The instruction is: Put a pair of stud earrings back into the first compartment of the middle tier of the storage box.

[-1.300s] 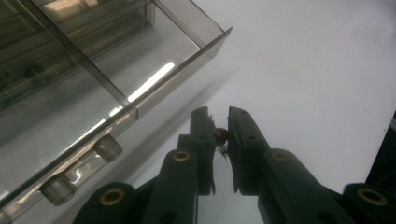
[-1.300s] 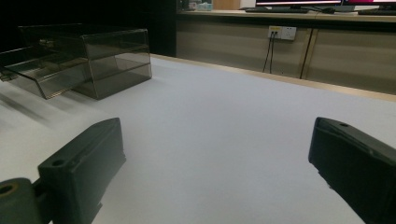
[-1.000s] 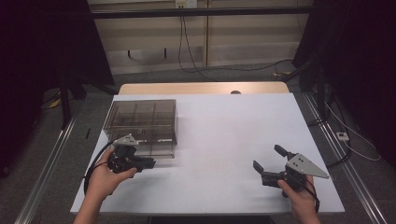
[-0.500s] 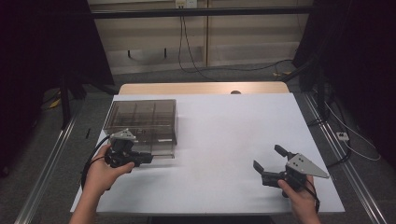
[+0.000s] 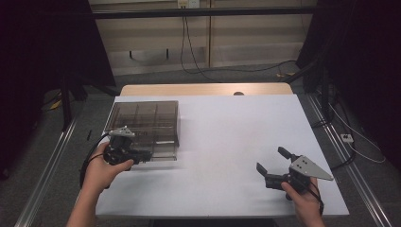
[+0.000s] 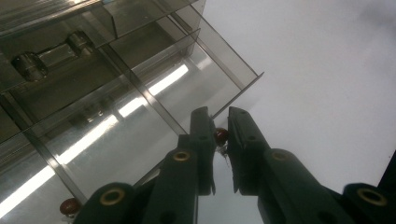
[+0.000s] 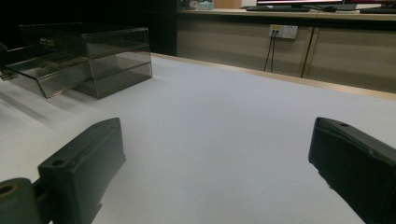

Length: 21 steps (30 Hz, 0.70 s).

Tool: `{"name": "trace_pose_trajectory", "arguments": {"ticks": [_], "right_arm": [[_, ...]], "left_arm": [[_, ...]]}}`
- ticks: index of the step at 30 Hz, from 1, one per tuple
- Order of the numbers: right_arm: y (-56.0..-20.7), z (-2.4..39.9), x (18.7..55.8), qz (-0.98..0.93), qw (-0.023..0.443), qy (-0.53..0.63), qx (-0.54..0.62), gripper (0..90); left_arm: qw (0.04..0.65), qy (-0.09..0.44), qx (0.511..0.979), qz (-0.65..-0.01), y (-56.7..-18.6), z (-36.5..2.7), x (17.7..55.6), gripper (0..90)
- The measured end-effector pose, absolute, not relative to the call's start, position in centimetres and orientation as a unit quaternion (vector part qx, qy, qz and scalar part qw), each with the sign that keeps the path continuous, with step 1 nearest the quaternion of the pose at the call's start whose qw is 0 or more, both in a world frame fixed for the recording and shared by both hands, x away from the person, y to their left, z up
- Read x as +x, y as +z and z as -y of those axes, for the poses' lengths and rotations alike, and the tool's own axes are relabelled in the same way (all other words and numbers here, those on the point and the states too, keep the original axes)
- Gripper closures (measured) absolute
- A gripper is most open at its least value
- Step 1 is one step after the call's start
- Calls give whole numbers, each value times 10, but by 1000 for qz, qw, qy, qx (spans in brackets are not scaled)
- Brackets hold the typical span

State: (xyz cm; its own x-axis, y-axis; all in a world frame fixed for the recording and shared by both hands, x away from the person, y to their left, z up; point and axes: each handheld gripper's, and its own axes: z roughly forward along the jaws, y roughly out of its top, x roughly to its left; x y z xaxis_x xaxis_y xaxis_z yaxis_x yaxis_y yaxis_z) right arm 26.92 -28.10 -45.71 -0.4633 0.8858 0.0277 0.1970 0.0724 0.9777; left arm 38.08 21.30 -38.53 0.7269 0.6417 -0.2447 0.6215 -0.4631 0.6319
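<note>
A: Item one, the cabinet. How is it entered?

B: A smoked clear plastic drawer cabinet [image 5: 144,124] is recorded on the white worktop [image 5: 222,142], at its left half, towards the far side. Inner dividers are seen through its walls. One drawer [image 6: 140,107] is shown drawn partly out of the front, towards the person. In the right gripper view the cabinet [image 7: 100,56] is seen far off at the upper left, with the drawer standing out from it.

A: And the drawer's handle?

B: A small dark red knob [image 6: 221,136] is noted on the drawer front. A second red knob [image 6: 70,206] is seen lower on the cabinet, untouched.

A: Item two, the left gripper?

B: The left gripper [image 5: 142,155] is held at the cabinet's near front edge. In its own view [image 6: 222,140] the jaws are drawn nearly together and the first red knob is pinched between them.

A: Item three, the right gripper?

B: The right gripper [image 5: 272,163] is held at the near right of the worktop, well apart from the cabinet. Its jaws are spread wide, and nothing but bare worktop is seen between them [image 7: 215,154].
</note>
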Motion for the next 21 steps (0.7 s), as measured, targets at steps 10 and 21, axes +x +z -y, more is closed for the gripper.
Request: {"name": "trace_pose_trajectory", "arguments": {"ticks": [10,21], "right_arm": [[-457,281,269,-660,318,544,410,29],[-457,282,269,-659,318,544,411,29]], "left_arm": [[356,25,854,-379,-384,-220,388,813],[351,37,849,-395,-387,-230,394,813]]}}
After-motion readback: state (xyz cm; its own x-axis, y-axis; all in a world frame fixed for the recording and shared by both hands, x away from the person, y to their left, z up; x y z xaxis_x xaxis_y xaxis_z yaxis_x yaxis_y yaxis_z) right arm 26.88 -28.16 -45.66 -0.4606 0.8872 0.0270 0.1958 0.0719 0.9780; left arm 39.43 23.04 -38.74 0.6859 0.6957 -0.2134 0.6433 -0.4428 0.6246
